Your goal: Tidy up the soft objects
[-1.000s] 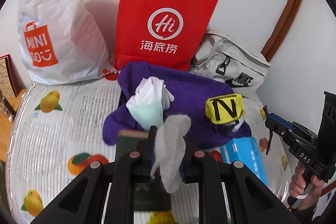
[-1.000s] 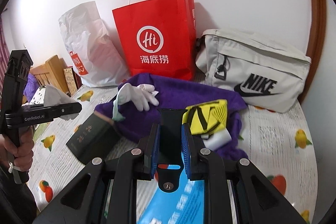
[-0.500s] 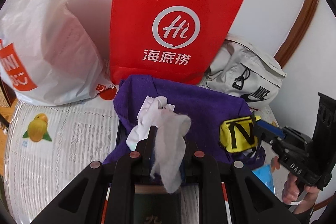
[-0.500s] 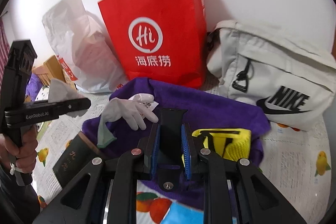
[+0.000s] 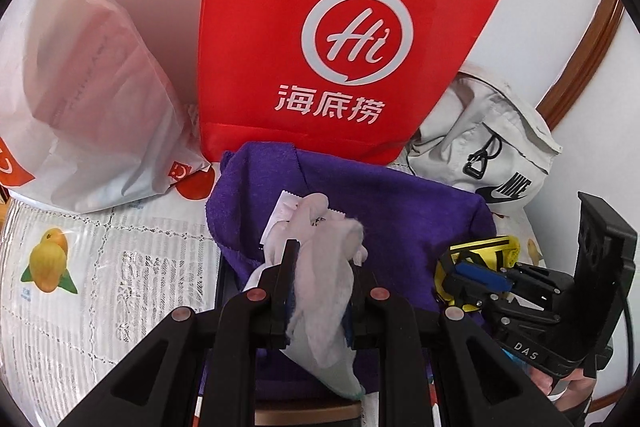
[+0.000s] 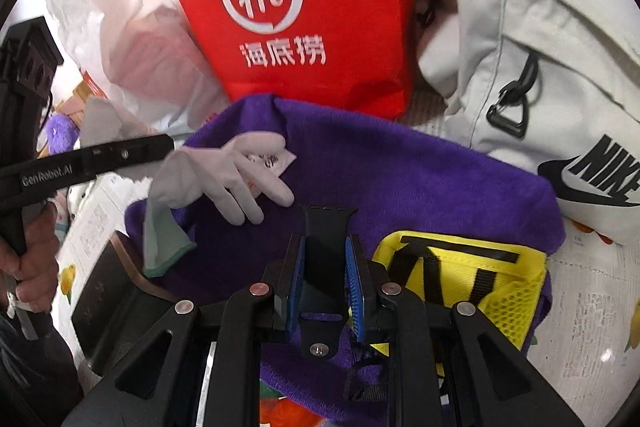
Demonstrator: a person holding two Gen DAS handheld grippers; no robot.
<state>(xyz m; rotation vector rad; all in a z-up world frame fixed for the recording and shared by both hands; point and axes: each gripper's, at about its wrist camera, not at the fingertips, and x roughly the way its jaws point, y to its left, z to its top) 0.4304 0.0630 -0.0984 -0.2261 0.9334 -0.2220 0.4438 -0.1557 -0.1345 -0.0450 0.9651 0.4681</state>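
Against the wall, red paper bag [image 5: 340,39] – contents unseen, left tongs [image 5: 320,291] pinching white cloth [image 5: 320,303], right tongs [image 6: 324,287] pinching black strap [image 6: 324,267].

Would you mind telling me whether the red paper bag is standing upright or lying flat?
Upright. The red paper bag stands on its base behind the purple towel, its printed logo face vertical in both views.
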